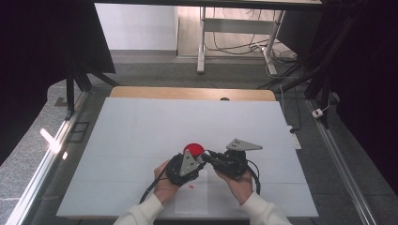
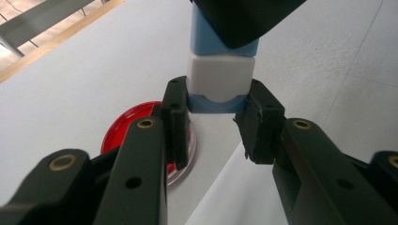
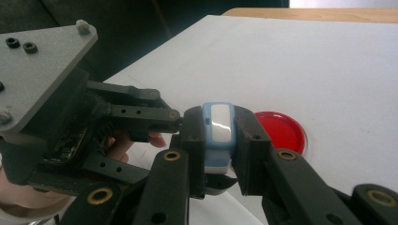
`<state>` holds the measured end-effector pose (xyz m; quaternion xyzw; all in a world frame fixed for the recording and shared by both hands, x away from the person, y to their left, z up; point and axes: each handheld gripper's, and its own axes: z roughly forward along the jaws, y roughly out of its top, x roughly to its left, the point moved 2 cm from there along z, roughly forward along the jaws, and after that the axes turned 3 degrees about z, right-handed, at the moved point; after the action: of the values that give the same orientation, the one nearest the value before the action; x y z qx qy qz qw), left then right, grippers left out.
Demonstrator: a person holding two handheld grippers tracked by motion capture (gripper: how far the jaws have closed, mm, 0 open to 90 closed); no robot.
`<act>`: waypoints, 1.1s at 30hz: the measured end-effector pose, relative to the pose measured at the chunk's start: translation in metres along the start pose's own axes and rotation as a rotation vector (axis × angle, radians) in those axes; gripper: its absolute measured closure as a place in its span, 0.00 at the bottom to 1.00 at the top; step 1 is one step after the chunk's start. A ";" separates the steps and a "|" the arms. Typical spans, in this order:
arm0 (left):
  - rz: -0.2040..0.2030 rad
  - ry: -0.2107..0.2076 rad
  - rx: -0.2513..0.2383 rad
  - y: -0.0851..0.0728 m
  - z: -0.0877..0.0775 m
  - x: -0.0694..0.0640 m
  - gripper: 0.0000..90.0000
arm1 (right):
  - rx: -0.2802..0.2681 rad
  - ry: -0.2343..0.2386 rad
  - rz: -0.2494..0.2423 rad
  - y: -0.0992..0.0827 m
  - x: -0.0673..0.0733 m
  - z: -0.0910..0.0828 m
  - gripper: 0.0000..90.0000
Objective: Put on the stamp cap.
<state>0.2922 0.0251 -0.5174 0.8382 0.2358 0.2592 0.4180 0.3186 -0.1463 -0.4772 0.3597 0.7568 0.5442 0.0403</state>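
Both the left gripper (image 2: 213, 124) and right gripper (image 3: 219, 140) clamp one blue-white block (image 3: 218, 136); a red lid (image 1: 193, 149) lies at the grippers' twelve o'clock.

Two grippers: the left gripper (image 1: 199, 158) and the right gripper (image 1: 210, 156) meet at the lower centre of the high view. One blue-and-white block (image 3: 218, 133). One red lid (image 1: 193, 149). One small red scrap (image 1: 191, 187). One white table (image 1: 141, 136).
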 end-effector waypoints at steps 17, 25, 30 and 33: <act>-0.051 -0.036 -0.006 -0.002 0.002 0.003 0.69 | 0.003 -0.009 -0.084 0.003 0.003 -0.002 0.84; -0.082 -0.054 0.005 -0.004 -0.001 0.008 0.56 | -0.004 -0.015 -0.109 0.004 0.003 -0.003 0.84; -0.106 -0.079 0.023 -0.009 -0.008 0.013 0.50 | -0.004 -0.018 -0.131 0.005 0.002 -0.005 0.84; -0.119 -0.098 0.031 -0.012 -0.016 0.016 0.48 | -0.003 -0.020 -0.136 0.005 0.001 -0.006 0.84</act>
<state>0.2918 0.0504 -0.5148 0.8407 0.2683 0.1890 0.4308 0.3179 -0.1494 -0.4698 0.3128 0.7782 0.5379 0.0852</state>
